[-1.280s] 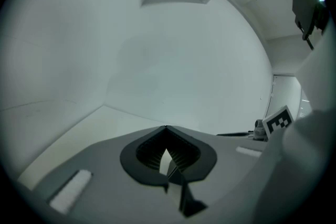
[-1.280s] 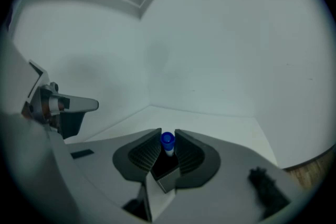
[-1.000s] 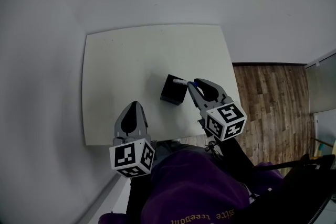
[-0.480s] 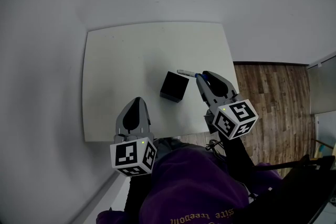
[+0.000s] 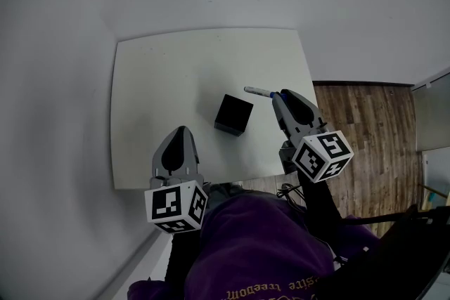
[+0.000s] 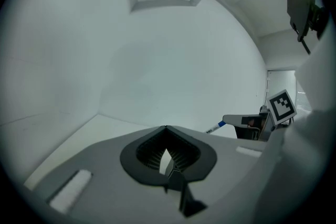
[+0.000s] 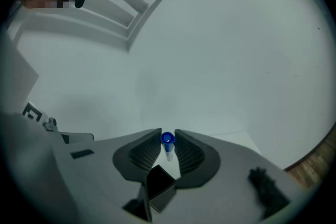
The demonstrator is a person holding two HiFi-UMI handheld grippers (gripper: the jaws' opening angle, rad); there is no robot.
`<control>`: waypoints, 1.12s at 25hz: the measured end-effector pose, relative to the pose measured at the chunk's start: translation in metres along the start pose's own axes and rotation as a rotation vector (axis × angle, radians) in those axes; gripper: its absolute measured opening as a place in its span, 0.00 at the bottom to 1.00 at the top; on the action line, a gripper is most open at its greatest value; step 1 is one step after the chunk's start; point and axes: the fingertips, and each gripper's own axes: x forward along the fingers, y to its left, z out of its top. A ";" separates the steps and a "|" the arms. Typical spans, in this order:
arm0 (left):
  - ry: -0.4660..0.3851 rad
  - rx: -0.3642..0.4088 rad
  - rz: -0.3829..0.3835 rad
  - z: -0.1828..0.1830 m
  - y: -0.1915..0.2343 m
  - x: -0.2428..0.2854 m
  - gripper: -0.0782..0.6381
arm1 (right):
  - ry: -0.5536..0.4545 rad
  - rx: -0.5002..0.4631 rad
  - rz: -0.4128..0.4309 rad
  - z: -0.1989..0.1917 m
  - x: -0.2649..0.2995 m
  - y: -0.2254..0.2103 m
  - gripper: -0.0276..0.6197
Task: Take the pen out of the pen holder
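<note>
The black square pen holder (image 5: 233,114) stands on the white table (image 5: 176,67), with no pen in it. My right gripper (image 5: 275,96) is shut on a white pen (image 5: 256,91) with a blue end, held to the right of the holder and apart from it. The right gripper view shows the pen's blue end (image 7: 167,138) pinched between the pads. My left gripper (image 5: 181,131) hovers near the table's front edge, shut and with nothing in it. From the left gripper view the pen (image 6: 215,127) sticks out of the right gripper (image 6: 239,122).
The table's right edge lies just under the right gripper, with wooden floor (image 5: 365,130) beyond it. The person's purple clothing (image 5: 260,249) fills the bottom of the head view. Grey walls (image 5: 56,81) close in at the left and back.
The right gripper has drawn the pen out of the holder and carried it up and to the right. The left gripper has stayed put.
</note>
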 end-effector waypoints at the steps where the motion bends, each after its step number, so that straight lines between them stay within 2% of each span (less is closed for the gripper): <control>1: 0.000 0.001 -0.002 0.000 0.000 0.000 0.12 | -0.005 -0.001 0.000 0.001 0.000 0.000 0.18; 16: -0.007 0.003 -0.001 0.000 0.008 0.002 0.12 | -0.048 -0.010 -0.010 0.010 0.003 0.003 0.18; 28: -0.003 -0.009 0.006 0.001 0.014 0.005 0.12 | -0.040 -0.012 -0.008 0.012 0.010 0.005 0.17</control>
